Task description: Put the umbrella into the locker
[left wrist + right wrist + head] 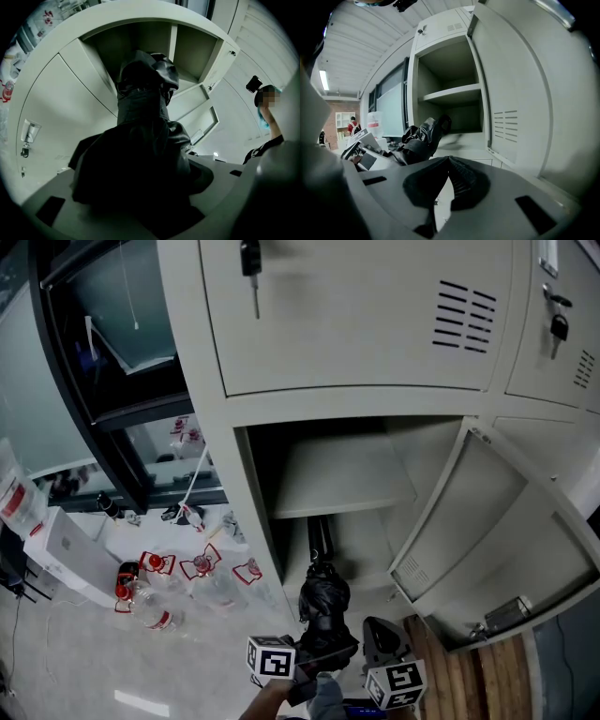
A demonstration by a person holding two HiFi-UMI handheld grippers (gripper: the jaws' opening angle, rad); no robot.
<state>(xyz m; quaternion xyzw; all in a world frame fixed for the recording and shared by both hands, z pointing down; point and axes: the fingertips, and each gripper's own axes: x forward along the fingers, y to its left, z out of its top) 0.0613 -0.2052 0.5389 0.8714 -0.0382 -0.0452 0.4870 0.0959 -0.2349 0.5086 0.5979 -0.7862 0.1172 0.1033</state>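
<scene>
Presently, your left gripper [322,652] is clamped on the near end of the folded black umbrella [323,601]. The umbrella's far end reaches the mouth of the locker's [375,343] open compartment, below the shelf [342,479]. Your right gripper [446,163] has its jaws pressed together on nothing. Judgement: the umbrella is light, with soft, slick fabric over a stiff core. Grip the tight bundle, not the loose folds, or it may slide.

Red bottle labels [155,563] seem illegible; nothing readable.
</scene>
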